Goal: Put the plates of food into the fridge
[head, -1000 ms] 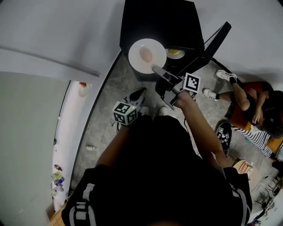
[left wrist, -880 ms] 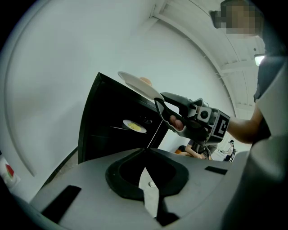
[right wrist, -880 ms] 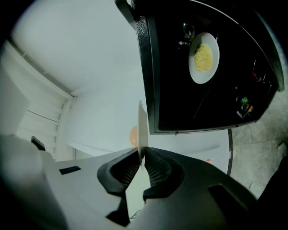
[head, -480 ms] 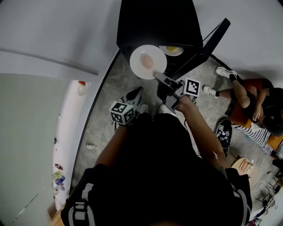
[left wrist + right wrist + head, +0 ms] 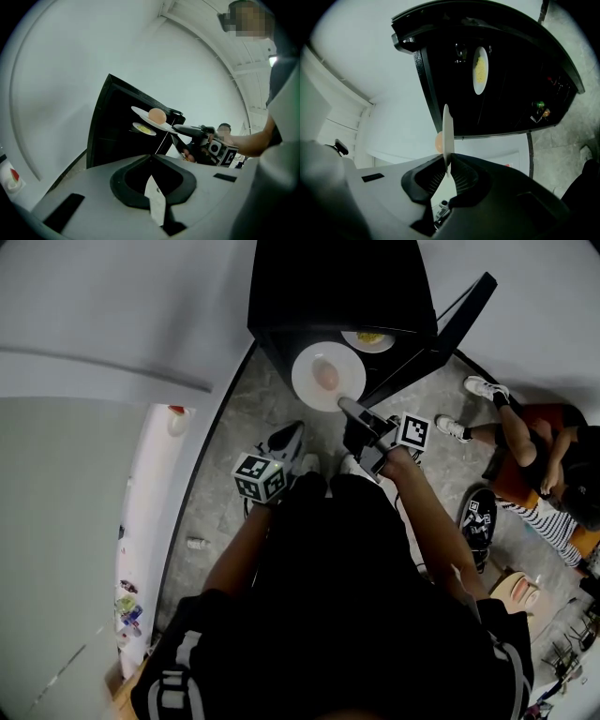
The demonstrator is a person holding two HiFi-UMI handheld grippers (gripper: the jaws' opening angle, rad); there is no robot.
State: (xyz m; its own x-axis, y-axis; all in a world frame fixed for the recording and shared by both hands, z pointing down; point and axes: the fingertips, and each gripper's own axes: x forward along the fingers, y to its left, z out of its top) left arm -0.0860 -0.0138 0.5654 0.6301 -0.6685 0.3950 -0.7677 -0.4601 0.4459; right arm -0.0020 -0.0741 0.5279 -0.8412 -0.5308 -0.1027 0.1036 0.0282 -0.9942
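Right claw: is gripping the near rim of a white plate, jaws narrow on its edge, reaching toward the fridge's open front.
Left claw: is hanging back from the fridge with jaws drawn together and nothing between them, pointing toward the fridge's front.
Fridge: black, is standing on the grey floor against a pale wall, its dark inside showing.
Fridge door: is standing swung wide, to the right of the opening in the head view.
Seated person: is sitting on the floor beyond the fridge door, well apart from the fridge.
Held plate: is being kept level just in front of the fridge's opening, a little higher than the plate inside.
Second plate: is lying on a shelf inside the fridge.
Round food: pale orange, is sitting at the middle of the held plate, just outside the fridge.
Yellow food: is lying on the second plate inside the fridge.
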